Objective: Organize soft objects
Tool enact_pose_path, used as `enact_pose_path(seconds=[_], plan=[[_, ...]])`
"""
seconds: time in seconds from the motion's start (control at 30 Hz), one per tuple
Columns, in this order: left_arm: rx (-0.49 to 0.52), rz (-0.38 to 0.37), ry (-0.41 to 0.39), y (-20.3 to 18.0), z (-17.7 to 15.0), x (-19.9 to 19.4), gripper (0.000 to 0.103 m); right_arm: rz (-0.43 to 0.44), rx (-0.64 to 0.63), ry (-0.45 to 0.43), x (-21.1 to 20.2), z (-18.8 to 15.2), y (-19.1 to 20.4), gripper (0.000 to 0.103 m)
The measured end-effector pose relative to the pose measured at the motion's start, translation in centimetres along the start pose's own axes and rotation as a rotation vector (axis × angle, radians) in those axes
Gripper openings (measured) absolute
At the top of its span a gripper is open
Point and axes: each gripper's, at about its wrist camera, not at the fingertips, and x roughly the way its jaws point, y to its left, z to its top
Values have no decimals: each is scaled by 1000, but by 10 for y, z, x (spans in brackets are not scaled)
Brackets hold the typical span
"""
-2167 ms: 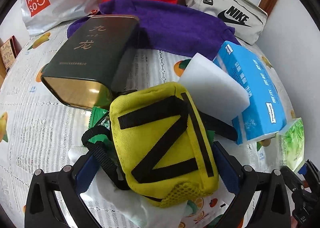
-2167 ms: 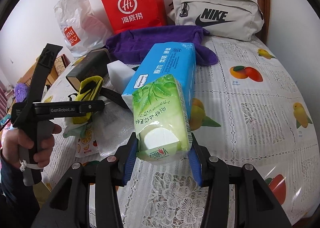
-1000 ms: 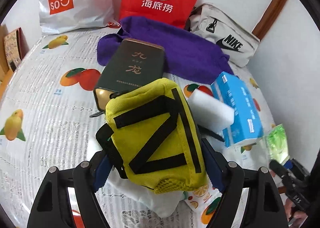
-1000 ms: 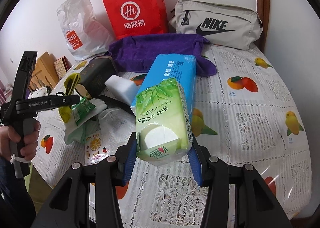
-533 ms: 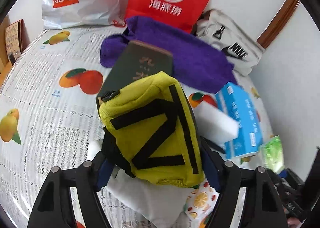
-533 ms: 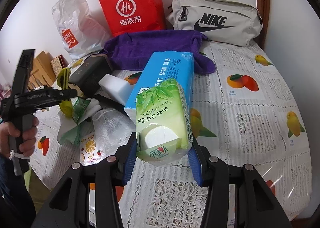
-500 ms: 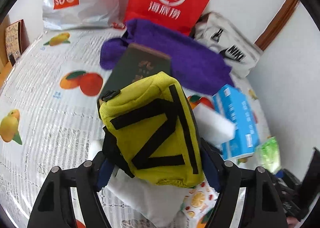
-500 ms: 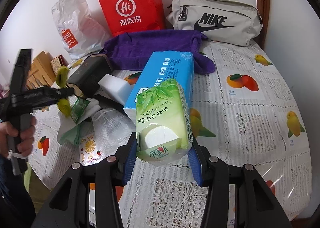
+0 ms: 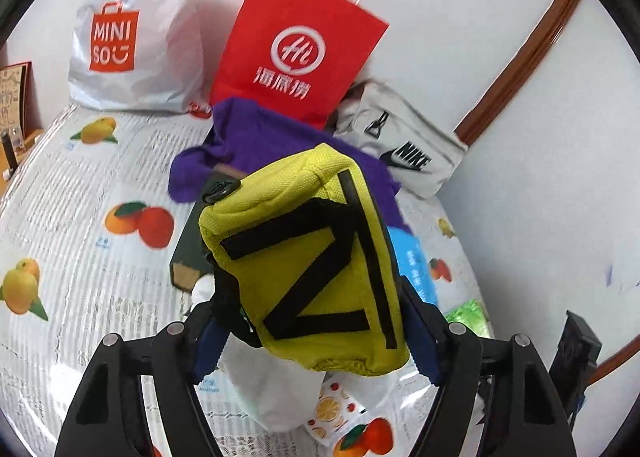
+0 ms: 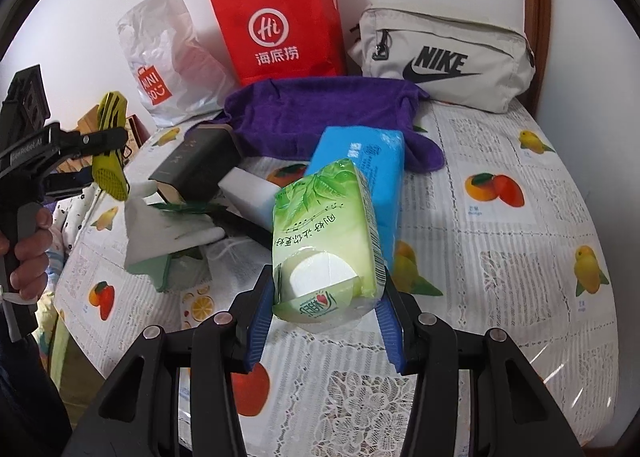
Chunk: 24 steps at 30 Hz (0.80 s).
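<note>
Your left gripper [image 9: 316,333] clamps the yellow pouch [image 9: 308,261] lengthwise above the table's [image 10: 500,241] left edge, while your right gripper [image 10: 324,331] pinches the green tissue pack [image 10: 326,233].

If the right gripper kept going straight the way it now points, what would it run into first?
The right gripper is shut on the green tissue pack. Going straight on, that pack would probably meet the blue tissue pack lying just ahead; the gap between them is unclear. The purple towel lies beyond.

Your left gripper [image 9: 316,321] clamps a yellow fabric pouch with black straps [image 9: 308,265] above the fruit-print tablecloth [image 9: 80,225], its far edge lined with bags.
</note>
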Motion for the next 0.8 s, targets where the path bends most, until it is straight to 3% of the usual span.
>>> enact_pose_path(seconds=[0.17, 0.27, 0.4, 0.5, 0.8], plan=[[-34, 19, 7, 4, 4, 4, 74, 25, -33, -15, -3, 2, 13, 47], [-92, -54, 8, 13, 3, -2, 74, 50, -34, -10, -1, 0, 19, 47], [-69, -36, 5, 7, 4, -8, 74, 87, -71, -9, 4, -1, 35, 47], [-74, -66, -5, 3, 7, -20, 74, 124, -83, -7, 8, -1, 47, 47], [51, -118, -77, -43, 17, -58, 75, 171, -112, -27, 4, 0, 71, 47]])
